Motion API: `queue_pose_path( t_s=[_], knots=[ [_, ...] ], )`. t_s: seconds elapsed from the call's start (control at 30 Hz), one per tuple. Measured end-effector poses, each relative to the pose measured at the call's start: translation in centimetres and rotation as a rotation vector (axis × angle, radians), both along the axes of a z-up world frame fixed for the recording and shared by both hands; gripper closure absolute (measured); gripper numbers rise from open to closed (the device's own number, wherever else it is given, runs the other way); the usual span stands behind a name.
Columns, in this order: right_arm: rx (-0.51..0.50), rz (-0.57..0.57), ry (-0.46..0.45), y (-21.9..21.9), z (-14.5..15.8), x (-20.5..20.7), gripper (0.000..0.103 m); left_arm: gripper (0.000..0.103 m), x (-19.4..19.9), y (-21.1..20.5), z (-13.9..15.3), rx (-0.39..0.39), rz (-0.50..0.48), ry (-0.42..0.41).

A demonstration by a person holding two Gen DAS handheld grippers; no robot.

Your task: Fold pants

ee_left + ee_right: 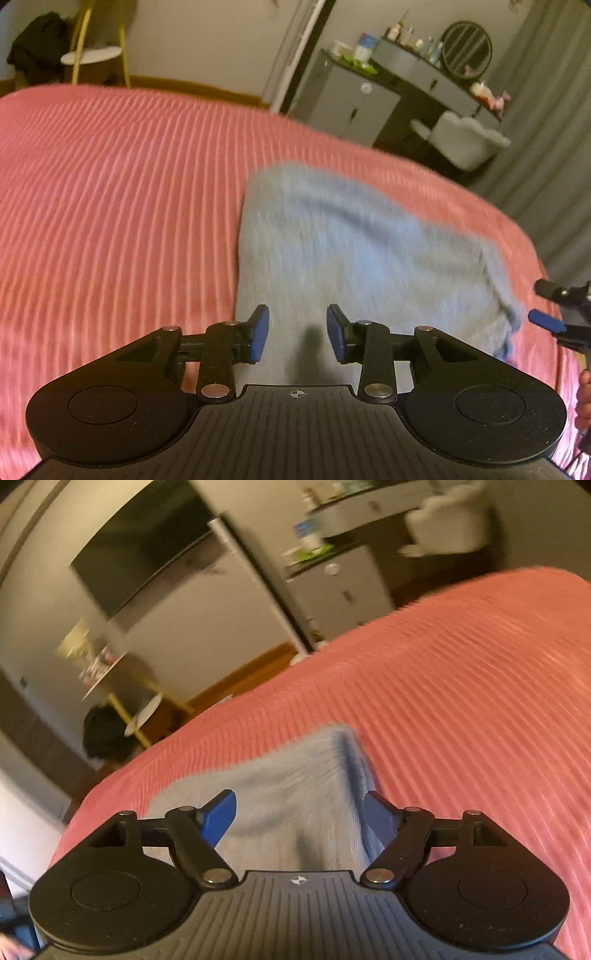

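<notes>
My left hand-held gripper (297, 334) and right hand-held gripper (301, 821) hover, fingers apart, over the gray pants (351, 251) on the pink bed (110, 203).

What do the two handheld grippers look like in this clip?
Both the left gripper and right gripper match: matte black ribbed bodies with round side discs, silver pivot bolts, black linkage arms, blue finger pads, and a small crosshair mark. No cables visible.

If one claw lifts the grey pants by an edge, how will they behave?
The pants would probably droop: they lie soft and rumpled on the bedspread. Likely light, being thin knit. The ribbed cover may drag on them when pushed.
</notes>
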State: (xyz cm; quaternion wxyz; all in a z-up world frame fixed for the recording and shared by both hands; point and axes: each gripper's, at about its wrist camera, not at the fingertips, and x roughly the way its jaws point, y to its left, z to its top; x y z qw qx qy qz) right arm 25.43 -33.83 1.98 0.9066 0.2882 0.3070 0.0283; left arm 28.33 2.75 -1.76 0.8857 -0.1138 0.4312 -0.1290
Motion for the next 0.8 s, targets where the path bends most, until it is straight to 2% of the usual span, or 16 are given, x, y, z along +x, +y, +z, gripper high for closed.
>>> queue_pose_path(
  t_s=[0.07, 0.17, 0.27, 0.37, 0.5, 0.6, 0.7, 0.8],
  knots=[
    [0.074, -0.023, 0.026, -0.1, -1.6, -2.2, 0.026, 0.058, -1.8, 0.1, -0.9, 0.027, 0.027, 0.021],
    [0.219, -0.032, 0.088, 0.2, -4.7, -3.1, 0.026, 0.050, -3.9, -0.6, -2.0, 0.112, 0.087, 0.027],
    [0.360, -0.057, 0.091, 0.7, -7.0, -2.9, 0.027, 0.048, -4.6, -1.1, -1.9, 0.109, 0.107, 0.052],
    [0.354, -0.102, 0.106, 1.6, -8.0, -1.9, 0.028, 0.044, -4.5, -1.0, -1.7, 0.090, 0.129, 0.094],
    [0.376, -0.155, 0.127, 2.5, -8.9, -0.5, 0.064, 0.044, -5.1, -0.5, -2.2, 0.130, 0.134, 0.115],
    [0.339, -0.158, 0.112, 2.9, -8.9, -0.6, 0.072, 0.044, -5.1, -0.7, -2.0, 0.160, 0.131, 0.121],
    [0.281, -0.131, 0.051, 3.7, -7.1, -1.7, 0.079, 0.044, -5.1, -0.7, -1.9, 0.170, 0.129, 0.115],
    [0.385, -0.111, -0.036, 2.5, -6.7, -2.3, 0.081, 0.044, -5.3, -0.5, -1.8, 0.168, 0.134, 0.113]
  ],
)
